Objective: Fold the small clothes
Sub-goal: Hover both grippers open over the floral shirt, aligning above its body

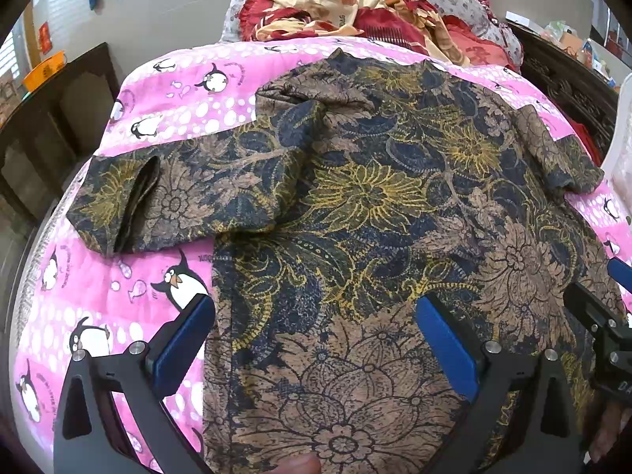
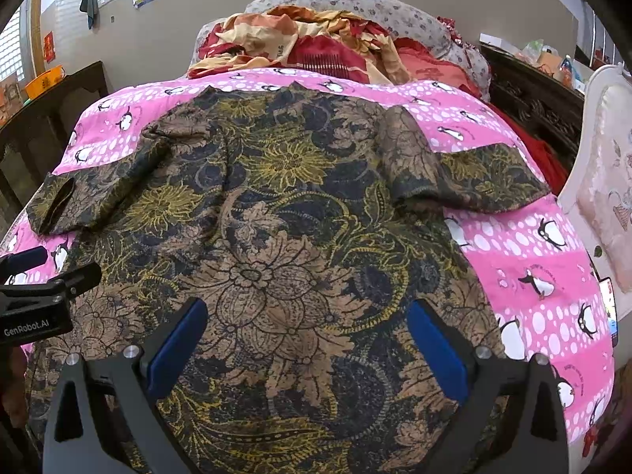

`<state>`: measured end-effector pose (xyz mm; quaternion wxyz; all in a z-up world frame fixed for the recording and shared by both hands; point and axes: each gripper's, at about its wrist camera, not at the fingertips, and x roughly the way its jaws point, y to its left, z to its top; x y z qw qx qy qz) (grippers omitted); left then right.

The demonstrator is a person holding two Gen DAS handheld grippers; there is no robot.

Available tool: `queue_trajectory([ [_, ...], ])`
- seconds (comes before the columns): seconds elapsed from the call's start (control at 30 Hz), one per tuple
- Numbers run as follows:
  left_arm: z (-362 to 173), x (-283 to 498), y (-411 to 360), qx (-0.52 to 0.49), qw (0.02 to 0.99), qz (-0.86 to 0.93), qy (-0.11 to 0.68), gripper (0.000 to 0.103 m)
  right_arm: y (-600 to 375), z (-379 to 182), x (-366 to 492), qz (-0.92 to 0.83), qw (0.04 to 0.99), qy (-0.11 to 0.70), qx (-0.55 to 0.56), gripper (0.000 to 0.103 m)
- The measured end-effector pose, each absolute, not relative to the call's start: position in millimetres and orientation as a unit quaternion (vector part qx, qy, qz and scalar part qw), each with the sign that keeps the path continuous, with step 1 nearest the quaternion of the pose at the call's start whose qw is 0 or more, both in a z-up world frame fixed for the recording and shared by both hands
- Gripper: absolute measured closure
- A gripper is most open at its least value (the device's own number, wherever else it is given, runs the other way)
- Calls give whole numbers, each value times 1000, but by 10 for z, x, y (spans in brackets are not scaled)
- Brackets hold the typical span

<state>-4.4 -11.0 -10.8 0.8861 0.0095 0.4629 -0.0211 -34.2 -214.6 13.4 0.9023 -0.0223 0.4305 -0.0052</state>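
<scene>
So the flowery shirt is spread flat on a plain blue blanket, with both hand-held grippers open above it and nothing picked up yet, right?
One detail is off: the blanket is pink with penguins, not plain blue, as the right wrist view shows clearly. The rest holds: the flowery shirt lies spread flat, and the left hand-held gripper and right hand-held gripper are both open above it, holding nothing.

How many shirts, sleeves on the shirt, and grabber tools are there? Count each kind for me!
Shirts: 1, the flowery shirt spread flat on the pink penguin blanket.
Sleeves: 2, the left sleeve and the right sleeve.
Grabber tools: 2, the left gripper and the right gripper, both with fingers wide open.
Total: 5
</scene>
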Motion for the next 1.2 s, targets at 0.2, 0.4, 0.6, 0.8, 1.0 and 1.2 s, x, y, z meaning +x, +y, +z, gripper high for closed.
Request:
queue_trajectory([
  [0.2, -152, -38, -111, 11, 883, -16, 468, 16, -2127, 95, -323, -3, 900, 435, -19, 0],
  [0.4, -177, -26, -94, 8, 883, -16, 469, 16, -2090, 52, -298, 3, 897, 441, -19, 0],
  [0.6, -215, -11, -78, 6, 880, -16, 474, 16, -2075, 51, -292, 4, 896, 443, -20, 0],
  [0.8, -227, -6, -75, 5, 879, -15, 476, 16, -2074, 35, -278, 3, 895, 446, -18, 0],
  [1.0, -236, 3, -73, 6, 879, -17, 477, 16, -2070, 18, -273, 4, 894, 447, -17, 0],
  [1.2, -252, 5, -76, 5, 878, -16, 479, 16, -2067, 12, -271, 4, 894, 448, -17, 0],
])
